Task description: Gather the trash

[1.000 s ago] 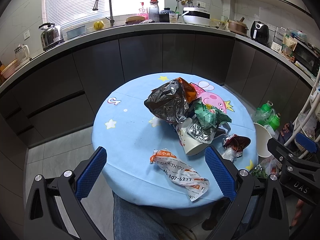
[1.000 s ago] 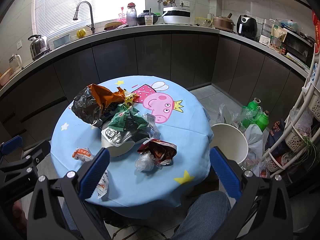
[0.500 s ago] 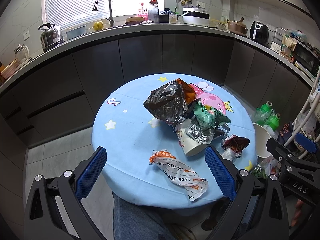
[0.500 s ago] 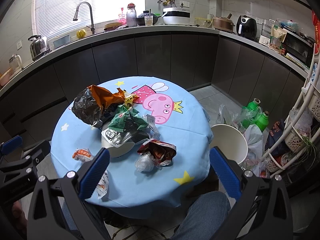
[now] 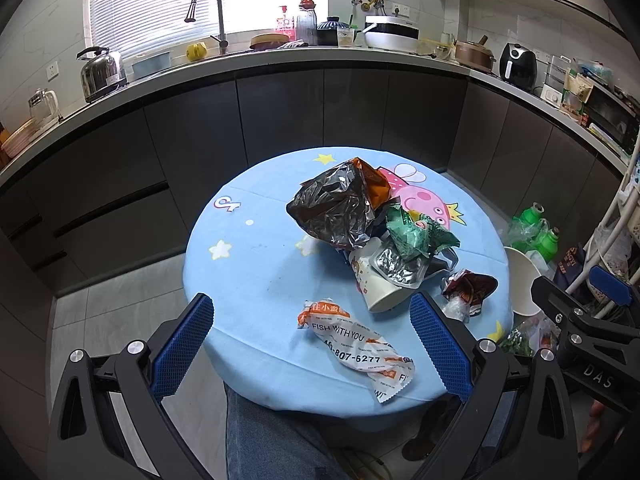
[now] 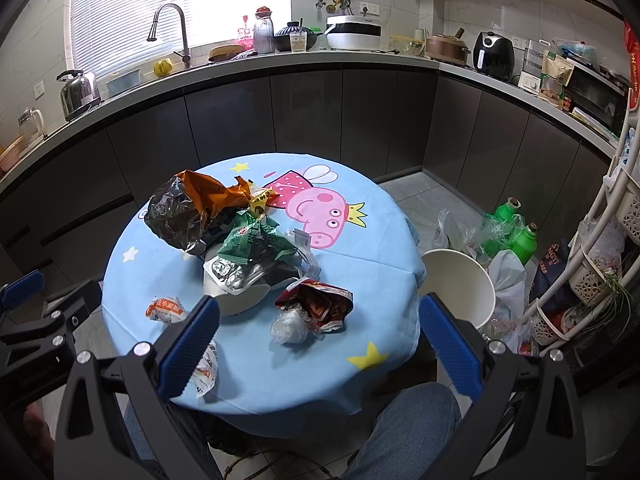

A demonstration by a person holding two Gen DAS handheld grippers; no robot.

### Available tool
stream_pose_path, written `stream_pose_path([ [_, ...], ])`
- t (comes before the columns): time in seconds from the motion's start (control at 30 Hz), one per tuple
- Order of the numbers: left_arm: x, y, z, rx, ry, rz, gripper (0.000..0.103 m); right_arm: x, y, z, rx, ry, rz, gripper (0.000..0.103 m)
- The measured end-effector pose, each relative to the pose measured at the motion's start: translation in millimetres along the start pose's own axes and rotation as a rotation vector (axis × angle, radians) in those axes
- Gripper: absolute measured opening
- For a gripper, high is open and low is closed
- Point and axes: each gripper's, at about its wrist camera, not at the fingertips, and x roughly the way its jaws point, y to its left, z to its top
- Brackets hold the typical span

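Trash lies on a round blue table (image 5: 256, 264): a silver-and-orange chip bag (image 5: 340, 204), a green wrapper (image 5: 416, 232), a tipped white paper cup (image 5: 380, 292), a red wrapper (image 5: 470, 290) and a white-and-orange "FISH WITH YOU" wrapper (image 5: 356, 340). My left gripper (image 5: 312, 344) is open and empty, held above the table's near edge over the white-and-orange wrapper. My right gripper (image 6: 320, 344) is open and empty, near the red wrapper (image 6: 320, 304) and a clear plastic wad (image 6: 290, 326). A white bin (image 6: 460, 284) stands on the floor right of the table.
Green bottles (image 6: 512, 228) and plastic bags sit on the floor behind the bin. A white wire rack (image 6: 608, 248) stands at the far right. Dark kitchen cabinets (image 6: 304, 120) with a cluttered counter curve behind the table. My knees in jeans (image 5: 272, 432) are below the table edge.
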Motion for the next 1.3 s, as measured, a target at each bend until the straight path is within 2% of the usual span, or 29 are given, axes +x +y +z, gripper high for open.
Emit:
stream_pose_path([
  [1.3, 5.6, -2.5, -0.2, 0.0, 0.011, -0.01, 0.094, 6.4, -1.3, 0.6, -0.001, 0.005, 0.001, 0.1],
])
